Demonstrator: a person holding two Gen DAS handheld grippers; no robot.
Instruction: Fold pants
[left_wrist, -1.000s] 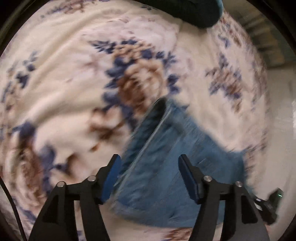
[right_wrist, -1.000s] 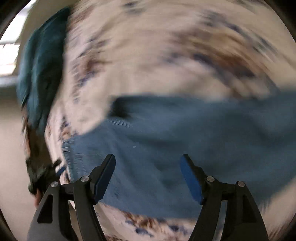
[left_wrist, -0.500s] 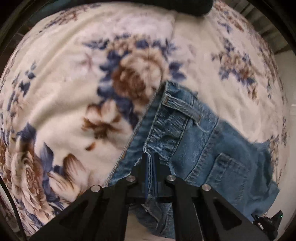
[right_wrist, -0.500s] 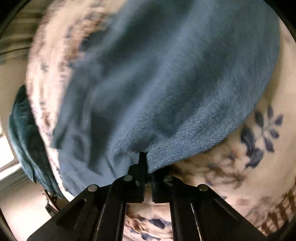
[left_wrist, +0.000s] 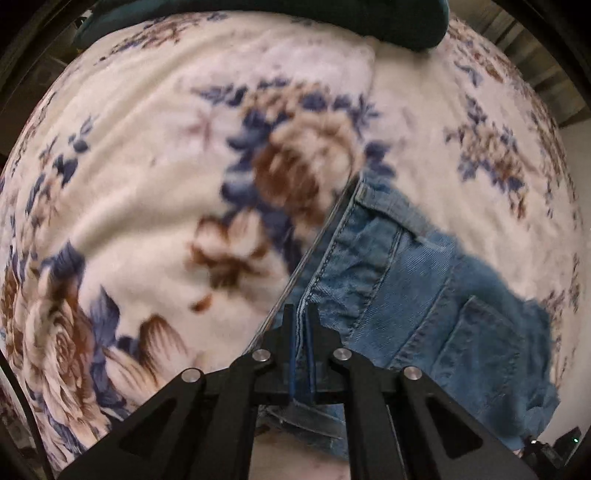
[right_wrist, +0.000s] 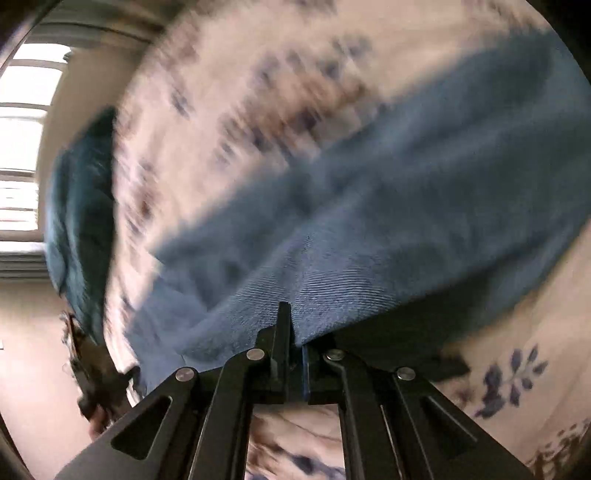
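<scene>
Blue denim pants (left_wrist: 424, 302) lie on a floral blanket (left_wrist: 147, 177). In the left wrist view my left gripper (left_wrist: 302, 314) is shut on the waistband edge, with a belt loop and a back pocket showing to the right. In the right wrist view my right gripper (right_wrist: 291, 325) is shut on the lower edge of the denim (right_wrist: 388, 206), which is lifted and casts a shadow on the blanket (right_wrist: 517, 332) beneath. The right view is blurred by motion.
A dark teal cushion (left_wrist: 332, 18) sits at the blanket's far edge; it also shows in the right wrist view (right_wrist: 81, 206) at the left. A window (right_wrist: 22, 147) and pale floor lie beyond the bed's edge. The other gripper (right_wrist: 92, 373) shows at lower left.
Both grippers were open over the pants a second ago and have closed on the denim. The right gripper has since lifted and swung its edge; the left has barely moved.
</scene>
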